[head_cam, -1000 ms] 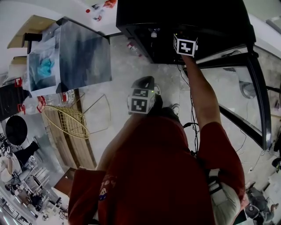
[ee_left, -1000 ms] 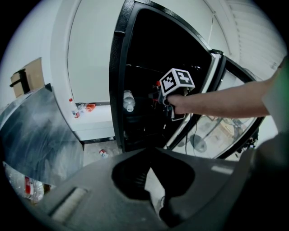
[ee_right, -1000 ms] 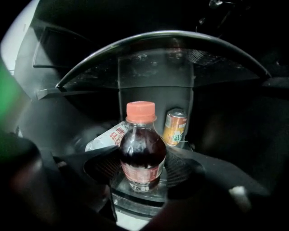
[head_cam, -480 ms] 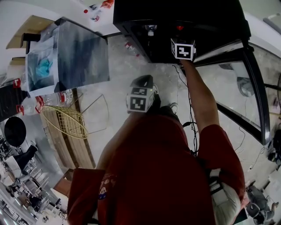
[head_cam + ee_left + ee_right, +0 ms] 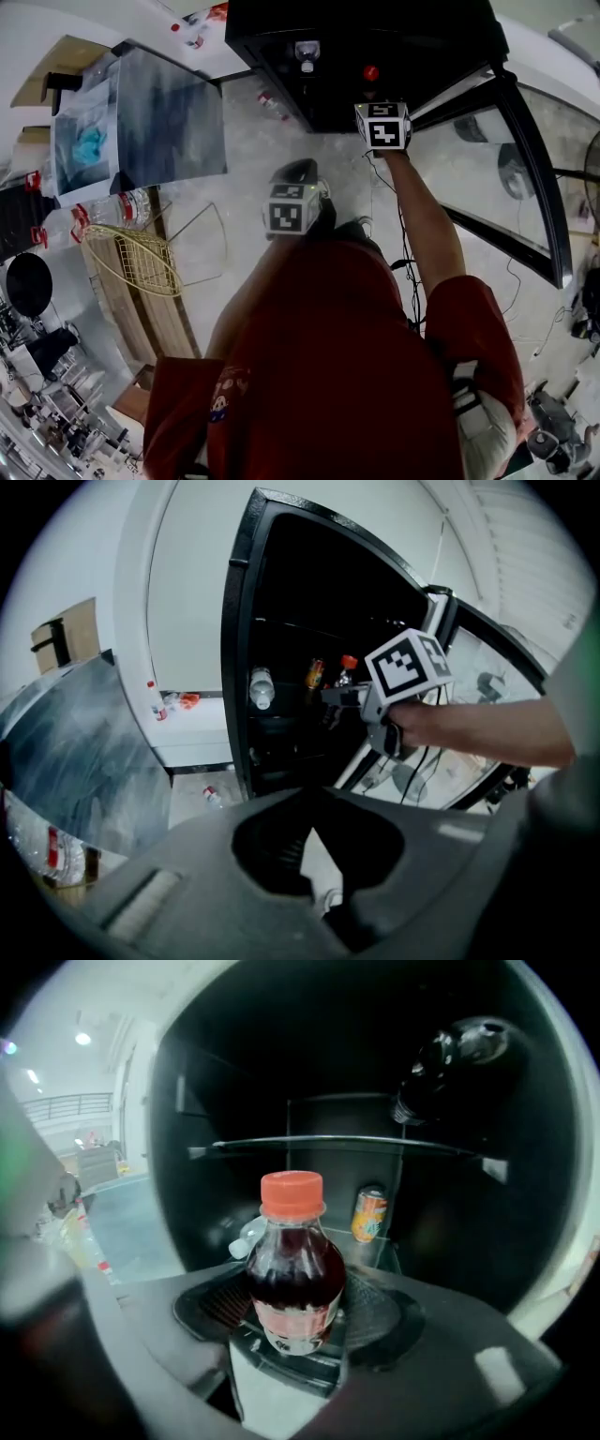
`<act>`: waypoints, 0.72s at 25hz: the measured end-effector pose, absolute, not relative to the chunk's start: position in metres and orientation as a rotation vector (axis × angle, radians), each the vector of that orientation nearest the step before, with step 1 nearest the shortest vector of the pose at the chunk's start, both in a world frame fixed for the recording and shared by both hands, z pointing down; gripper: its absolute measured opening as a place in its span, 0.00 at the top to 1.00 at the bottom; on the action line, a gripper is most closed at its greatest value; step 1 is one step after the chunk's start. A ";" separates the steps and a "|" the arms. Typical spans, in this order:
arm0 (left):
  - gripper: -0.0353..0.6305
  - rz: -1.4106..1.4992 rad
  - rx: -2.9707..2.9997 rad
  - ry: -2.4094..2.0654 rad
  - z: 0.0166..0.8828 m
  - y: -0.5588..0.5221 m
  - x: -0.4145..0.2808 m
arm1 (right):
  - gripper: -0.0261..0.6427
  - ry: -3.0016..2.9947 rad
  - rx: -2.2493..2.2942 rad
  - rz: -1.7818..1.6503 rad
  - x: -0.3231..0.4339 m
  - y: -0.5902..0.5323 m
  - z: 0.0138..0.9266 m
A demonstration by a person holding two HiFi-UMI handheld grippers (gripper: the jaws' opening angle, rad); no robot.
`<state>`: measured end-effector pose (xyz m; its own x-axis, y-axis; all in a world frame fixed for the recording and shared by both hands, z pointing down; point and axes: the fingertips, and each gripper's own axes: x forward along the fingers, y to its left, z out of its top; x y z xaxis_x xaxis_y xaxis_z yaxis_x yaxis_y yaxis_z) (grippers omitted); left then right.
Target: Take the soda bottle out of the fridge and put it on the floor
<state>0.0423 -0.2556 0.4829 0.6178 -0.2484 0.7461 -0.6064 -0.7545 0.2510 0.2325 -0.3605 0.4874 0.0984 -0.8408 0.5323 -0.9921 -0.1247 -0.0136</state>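
**Inspector:** Where is the soda bottle [image 5: 295, 1279] being held?

**Assessor:** It is being held upright between the jaws of the right gripper [image 5: 292, 1321], at the mouth of the open fridge [image 5: 487, 1194]. In the head view its red cap is being seen at 12 o'clock of that gripper. The floor [image 5: 253, 150] is not yet being reached.

**Inspector:** And the jaws?

**Assessor:** The right jaws are being pressed against the label band, low on the body. The left gripper [image 5: 314, 832], at 8 o'clock of the right one in the head view, is being carried with its jaws together and nothing between them.

**Inspector:** How is the bottle being judged to handle?

**Assessor:** It is being judged nearly full, so fairly heavy for its size. The wall is being taken for smooth thin plastic, which would yield a little under pressure. It may be slick if cold. With the grip set low, most of the weight is being carried above the pads, so tipping is being noted as the risk. A hold at the label band or just under the shoulder is being recommended. Shaking is being advised against, the drink being fizzy.

**Inspector:** Anything else inside?

**Assessor:** A can [image 5: 369, 1215] is being seen at 1 o'clock of the bottle, well apart.
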 end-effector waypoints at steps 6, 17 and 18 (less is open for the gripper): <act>0.95 0.954 2.344 -0.700 0.481 -0.236 0.039 | 0.52 -1.880 1.940 0.601 0.197 -0.305 0.481; 0.95 0.949 2.253 -0.824 0.496 -0.191 0.006 | 0.52 -1.883 2.007 0.786 0.161 -0.163 0.471; 0.95 0.955 2.247 -0.833 0.497 -0.185 0.004 | 0.52 -1.883 2.006 0.792 0.158 -0.149 0.470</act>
